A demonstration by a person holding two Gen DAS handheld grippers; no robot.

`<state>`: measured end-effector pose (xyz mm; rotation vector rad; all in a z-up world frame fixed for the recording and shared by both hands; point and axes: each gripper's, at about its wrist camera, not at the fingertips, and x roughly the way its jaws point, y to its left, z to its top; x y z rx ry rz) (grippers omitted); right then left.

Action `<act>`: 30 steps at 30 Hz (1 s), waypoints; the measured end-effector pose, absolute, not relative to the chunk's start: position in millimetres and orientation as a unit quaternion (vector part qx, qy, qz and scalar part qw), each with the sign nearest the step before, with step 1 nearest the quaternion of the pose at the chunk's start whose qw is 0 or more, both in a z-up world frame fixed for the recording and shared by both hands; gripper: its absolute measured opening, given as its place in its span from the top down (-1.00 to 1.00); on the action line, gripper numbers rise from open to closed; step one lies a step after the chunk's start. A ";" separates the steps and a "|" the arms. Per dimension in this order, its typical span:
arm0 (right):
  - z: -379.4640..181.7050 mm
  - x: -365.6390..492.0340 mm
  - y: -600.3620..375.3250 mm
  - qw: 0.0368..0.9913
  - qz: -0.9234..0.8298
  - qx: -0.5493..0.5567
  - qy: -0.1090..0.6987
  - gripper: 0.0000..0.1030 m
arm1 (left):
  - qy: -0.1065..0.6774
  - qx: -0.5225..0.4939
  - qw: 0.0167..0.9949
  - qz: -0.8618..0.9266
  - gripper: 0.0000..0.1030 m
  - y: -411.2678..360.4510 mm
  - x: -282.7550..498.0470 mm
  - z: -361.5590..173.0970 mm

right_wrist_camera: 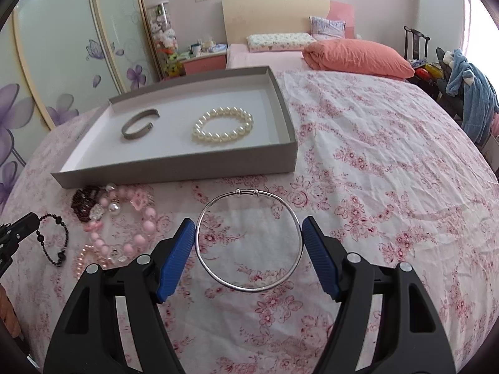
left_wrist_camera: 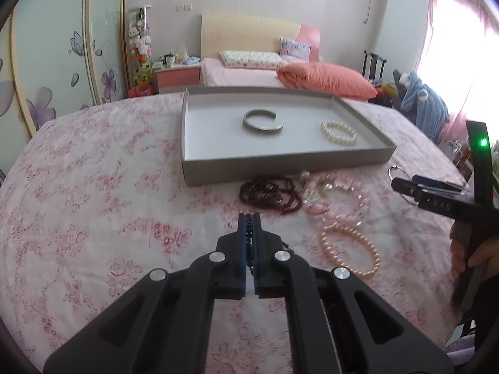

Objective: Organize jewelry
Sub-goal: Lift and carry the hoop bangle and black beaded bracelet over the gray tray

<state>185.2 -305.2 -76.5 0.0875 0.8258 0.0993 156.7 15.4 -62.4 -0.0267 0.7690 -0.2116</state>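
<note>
A grey tray (left_wrist_camera: 280, 168) (right_wrist_camera: 174, 168) on the floral cloth holds a silver cuff (left_wrist_camera: 263, 120) (right_wrist_camera: 138, 127) and a white pearl bracelet (left_wrist_camera: 338, 132) (right_wrist_camera: 223, 126). My left gripper (left_wrist_camera: 249, 218) is shut on a black bead bracelet (left_wrist_camera: 249, 243), which hangs from it in the right wrist view (right_wrist_camera: 53, 240). My right gripper (right_wrist_camera: 248, 227) is held wide by a thin silver bangle (right_wrist_camera: 249, 240) between its pads; whether they grip it I cannot tell. It appears at the right edge in the left wrist view (left_wrist_camera: 405, 187).
In front of the tray lies a pile of jewelry: dark red beads (left_wrist_camera: 269, 194), pink bead bracelets (left_wrist_camera: 346, 196) (right_wrist_camera: 131, 227) and a peach pearl bracelet (left_wrist_camera: 349, 249). A bed with an orange pillow (right_wrist_camera: 358, 56) stands behind.
</note>
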 end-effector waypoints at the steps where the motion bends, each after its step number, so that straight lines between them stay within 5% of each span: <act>1: -75.1 183.4 -304.8 0.915 0.049 0.044 0.398 -0.37 | 0.370 -0.015 0.923 -0.104 0.91 15.2 155.3 -60.3; 30: -25.4 142.3 -279.4 0.963 0.056 0.032 0.263 -0.37 | 0.305 -0.025 0.945 -0.114 0.91 3.1 138.5 -27.0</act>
